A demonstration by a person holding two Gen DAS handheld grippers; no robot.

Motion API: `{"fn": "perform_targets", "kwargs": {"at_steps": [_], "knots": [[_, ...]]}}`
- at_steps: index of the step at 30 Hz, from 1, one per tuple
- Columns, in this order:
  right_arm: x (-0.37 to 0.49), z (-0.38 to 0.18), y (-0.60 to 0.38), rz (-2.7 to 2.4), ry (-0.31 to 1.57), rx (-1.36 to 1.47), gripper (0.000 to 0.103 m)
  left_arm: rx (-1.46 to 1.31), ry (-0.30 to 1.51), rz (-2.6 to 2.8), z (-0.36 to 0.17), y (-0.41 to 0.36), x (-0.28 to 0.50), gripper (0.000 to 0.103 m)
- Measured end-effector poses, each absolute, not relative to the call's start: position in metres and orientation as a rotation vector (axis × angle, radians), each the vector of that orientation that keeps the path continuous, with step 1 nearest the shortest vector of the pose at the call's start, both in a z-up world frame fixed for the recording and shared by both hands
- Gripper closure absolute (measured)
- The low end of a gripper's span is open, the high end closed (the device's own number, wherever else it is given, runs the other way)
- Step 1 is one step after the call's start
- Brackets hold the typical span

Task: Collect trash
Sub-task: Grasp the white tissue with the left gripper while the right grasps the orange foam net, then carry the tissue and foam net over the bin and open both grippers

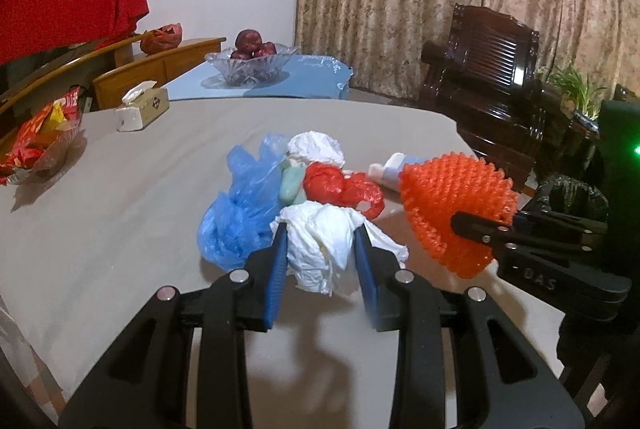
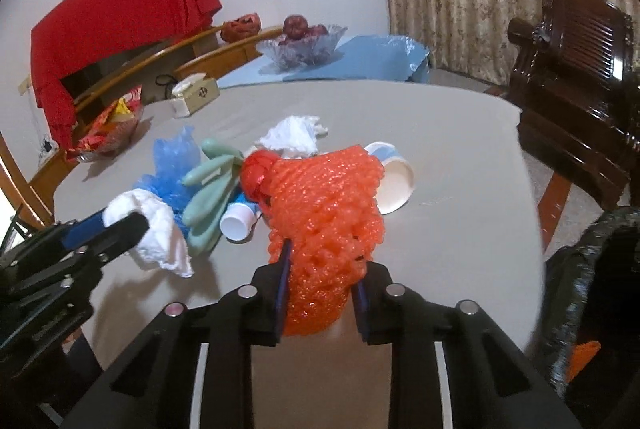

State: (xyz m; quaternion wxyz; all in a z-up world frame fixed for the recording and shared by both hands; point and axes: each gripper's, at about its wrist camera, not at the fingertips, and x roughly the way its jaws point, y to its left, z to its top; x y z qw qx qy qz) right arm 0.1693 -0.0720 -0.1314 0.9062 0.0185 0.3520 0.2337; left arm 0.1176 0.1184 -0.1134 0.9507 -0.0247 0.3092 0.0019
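Observation:
On the grey table (image 1: 120,213) lies a heap of trash: a blue plastic bag (image 1: 236,213), a red bag (image 1: 340,185), a green glove (image 2: 212,189), paper cups (image 2: 394,181) and a white wad (image 1: 316,149). My left gripper (image 1: 320,233) is shut on a crumpled white tissue (image 1: 316,253) at the heap's near side; the right wrist view shows that gripper (image 2: 120,219) and the tissue (image 2: 160,229) at the left. My right gripper (image 2: 324,261) is shut on an orange foam net (image 2: 324,197), lifted off the table. In the left wrist view the net (image 1: 452,205) hangs from the right gripper (image 1: 472,225).
A bin lined with a black bag (image 2: 592,289) stands off the table's right edge. A tissue box (image 1: 142,107) and a bowl of snack packets (image 1: 40,145) sit at the far left. A glass fruit bowl (image 1: 252,63) is beyond, a dark wooden chair (image 1: 488,77) at the right.

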Motion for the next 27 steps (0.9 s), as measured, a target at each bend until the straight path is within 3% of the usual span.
{"fn": "perform_targets", "kwargs": {"at_steps": [27], "knots": [[0.107,-0.057,-0.172,0.326,0.527,0.095,0.077,-0.009,0.518,-0.173,-0.055,0.028,0.102,0.072]]}}
